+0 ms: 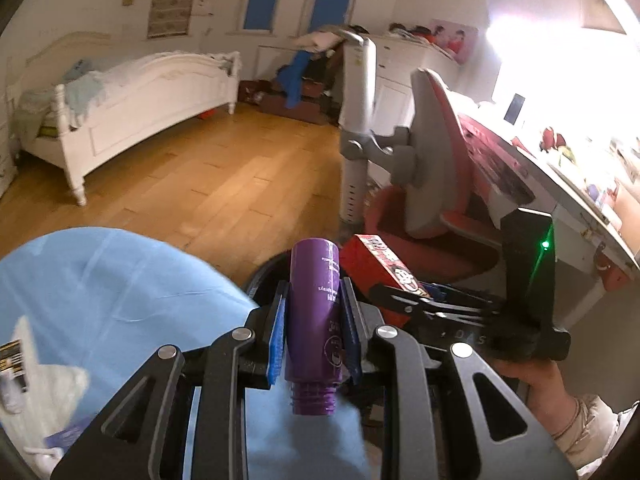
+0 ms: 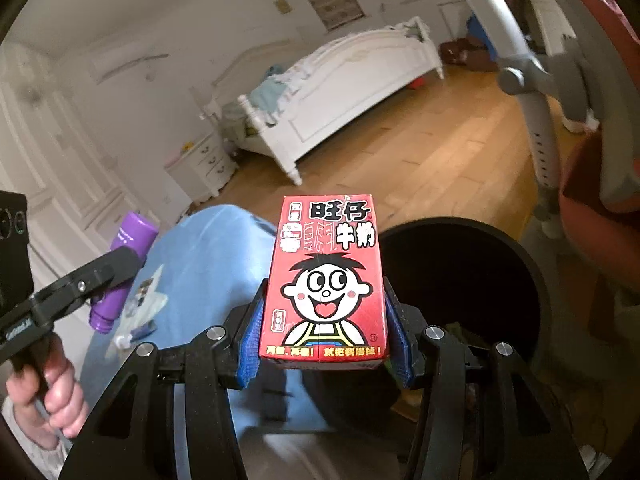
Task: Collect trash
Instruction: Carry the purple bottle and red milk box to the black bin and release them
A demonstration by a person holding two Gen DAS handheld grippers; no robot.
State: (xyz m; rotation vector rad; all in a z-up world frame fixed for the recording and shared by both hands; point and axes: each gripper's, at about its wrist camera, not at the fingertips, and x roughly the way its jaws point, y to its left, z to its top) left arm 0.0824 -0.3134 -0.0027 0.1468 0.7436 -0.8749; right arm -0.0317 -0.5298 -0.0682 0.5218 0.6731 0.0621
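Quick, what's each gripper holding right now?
Left gripper: closed on the purple bottle.
Right gripper: closed on the red milk carton.

There are 2 grippers: the left gripper (image 1: 314,320), with 2 blue-padded fingers (image 1: 277,334) clamped on 1 purple bottle (image 1: 315,312), and the right gripper (image 2: 324,344), whose 2 blue pads (image 2: 249,354) grip 1 red milk carton (image 2: 326,276). 2 hands show, 1 per view: the right hand (image 1: 548,392) and the left hand (image 2: 60,392). There is 1 black trash bin (image 2: 500,240) and 1 blue-covered surface (image 1: 100,280) carrying a few small scraps too blurred to count. The room holds 1 white bed (image 1: 132,92), 1 red-cushioned chair (image 1: 432,160), 1 desk (image 1: 568,184), 1 white nightstand (image 2: 204,160) and 2 blue window panes (image 1: 262,4).
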